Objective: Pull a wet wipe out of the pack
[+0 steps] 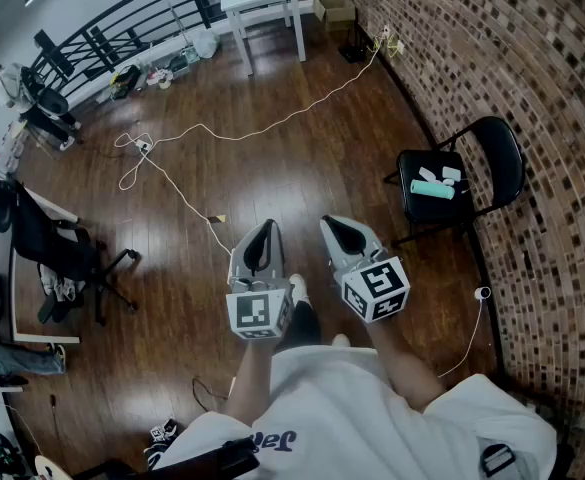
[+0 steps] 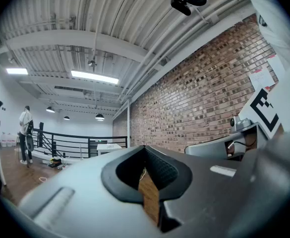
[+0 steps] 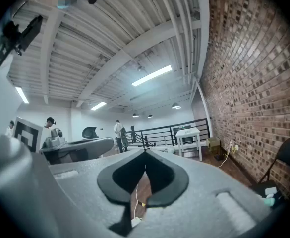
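We find the left gripper (image 1: 264, 232) and the right gripper (image 1: 336, 226) each with jaws pressed together and nothing between them, held side by side above the wooden floor (image 1: 302, 168). The teal wipe pack (image 1: 432, 189) lies on the seat of the black chair (image 1: 502, 153) against the brick wall (image 1: 532, 68), well apart to their right

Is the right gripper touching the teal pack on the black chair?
Apart. In the head view the right gripper hangs shut in mid-air, with bare wooden floor between it and the teal pack lying on the black chair.
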A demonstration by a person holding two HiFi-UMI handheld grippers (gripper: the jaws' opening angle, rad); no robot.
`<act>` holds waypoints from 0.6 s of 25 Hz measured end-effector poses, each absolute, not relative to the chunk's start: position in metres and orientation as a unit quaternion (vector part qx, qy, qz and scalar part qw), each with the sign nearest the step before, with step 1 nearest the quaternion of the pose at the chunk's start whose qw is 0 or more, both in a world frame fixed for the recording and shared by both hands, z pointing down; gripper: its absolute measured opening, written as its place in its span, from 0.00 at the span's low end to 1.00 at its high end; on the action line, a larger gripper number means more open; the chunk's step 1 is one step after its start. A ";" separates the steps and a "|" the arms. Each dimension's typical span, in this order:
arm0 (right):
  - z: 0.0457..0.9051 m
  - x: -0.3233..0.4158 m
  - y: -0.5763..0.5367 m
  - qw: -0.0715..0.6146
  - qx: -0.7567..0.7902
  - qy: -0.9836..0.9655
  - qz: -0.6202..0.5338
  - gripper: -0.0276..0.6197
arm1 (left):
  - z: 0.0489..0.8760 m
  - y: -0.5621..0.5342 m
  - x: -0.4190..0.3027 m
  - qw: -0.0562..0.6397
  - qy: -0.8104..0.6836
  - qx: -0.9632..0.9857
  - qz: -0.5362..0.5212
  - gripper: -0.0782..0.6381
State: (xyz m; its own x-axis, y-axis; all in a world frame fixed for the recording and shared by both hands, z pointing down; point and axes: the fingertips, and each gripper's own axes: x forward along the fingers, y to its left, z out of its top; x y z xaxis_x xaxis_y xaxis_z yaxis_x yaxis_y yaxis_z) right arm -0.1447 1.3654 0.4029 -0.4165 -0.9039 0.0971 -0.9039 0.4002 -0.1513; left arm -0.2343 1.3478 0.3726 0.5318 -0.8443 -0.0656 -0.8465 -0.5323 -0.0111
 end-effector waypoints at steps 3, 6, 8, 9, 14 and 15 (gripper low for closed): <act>0.401 -0.150 1.323 -0.011 -0.540 0.836 -0.094 0.03 | 0.370 1.299 -0.240 0.032 0.481 -0.876 0.034 0.13; 0.390 -0.167 1.272 -0.010 -0.539 0.838 -0.089 0.03 | 0.355 1.248 -0.250 0.046 0.469 -0.881 0.042 0.13; 0.381 -0.181 1.235 -0.013 -0.533 0.843 -0.079 0.03 | 0.345 1.212 -0.262 0.045 0.473 -0.878 0.055 0.13; 0.378 -0.188 1.216 -0.015 -0.528 0.846 -0.075 0.03 | 0.341 1.195 -0.269 0.044 0.477 -0.876 0.061 0.13; 0.359 -0.217 1.143 0.008 -0.533 0.844 -0.054 0.03 | 0.338 1.124 -0.303 0.048 0.491 -0.868 0.060 0.13; 0.356 -0.224 1.136 0.014 -0.537 0.843 -0.045 0.03 | 0.342 1.113 -0.309 0.047 0.491 -0.868 0.057 0.13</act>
